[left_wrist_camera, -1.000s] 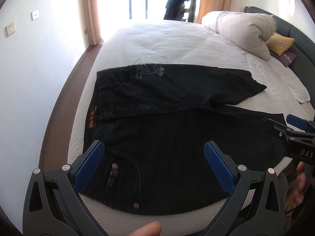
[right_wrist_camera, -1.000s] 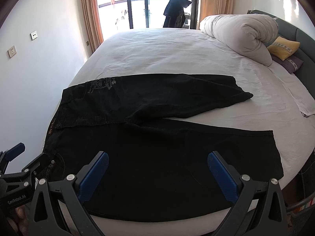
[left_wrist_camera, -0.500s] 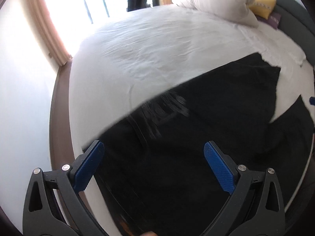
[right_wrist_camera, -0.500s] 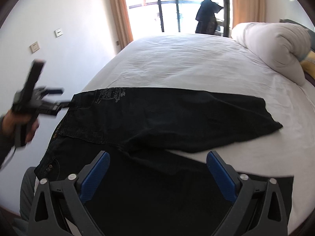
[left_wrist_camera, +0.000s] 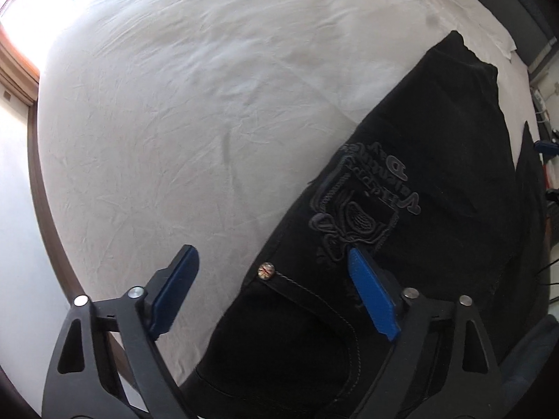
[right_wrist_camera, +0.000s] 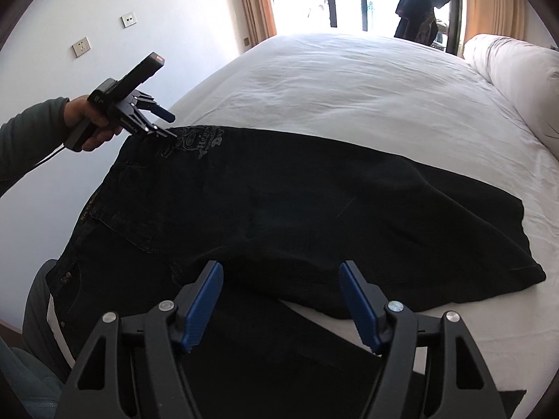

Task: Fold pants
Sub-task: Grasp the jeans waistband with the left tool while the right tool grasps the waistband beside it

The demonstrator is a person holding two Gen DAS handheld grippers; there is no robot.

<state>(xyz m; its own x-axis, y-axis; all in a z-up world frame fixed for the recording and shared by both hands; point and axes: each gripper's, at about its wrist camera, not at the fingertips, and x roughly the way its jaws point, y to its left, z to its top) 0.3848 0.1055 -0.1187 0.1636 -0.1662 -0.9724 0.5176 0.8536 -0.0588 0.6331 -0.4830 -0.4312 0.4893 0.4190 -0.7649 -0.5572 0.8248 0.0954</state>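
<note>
**Between the jaws: black pants, flat on a bed**

Between the jaws of the left gripper point(left_wrist_camera: 272, 300): the far edge of the pants point(right_wrist_camera: 279, 216) near the waist, with a rivet point(left_wrist_camera: 266, 270) and pocket seam; one pad over bare sheet point(left_wrist_camera: 174, 122), the other over the embroidered crest point(left_wrist_camera: 363, 202). Jaws closing, not yet pressing the cloth.

Between the jaws of the right gripper point(right_wrist_camera: 279, 300): the near edge of the upper leg, about where the two legs part. Jaws closing, cloth below them, no grip visible.

Handling, as judged: heavy denim-like cloth, soft and limp but thick at waistband and seams; not slippery, not fragile. It will sag between two holds. Best taken at the waist edge and the leg edge, pinching a single layer clear of the sheet.

Beyond the jaws: one leg lies slanted across the other. A rolled duvet point(right_wrist_camera: 517, 80) sits well apart at the far side; curtains point(right_wrist_camera: 255, 3) and window beyond. Nothing stands in the way, though the sheet could be pinched with the pants.
</note>
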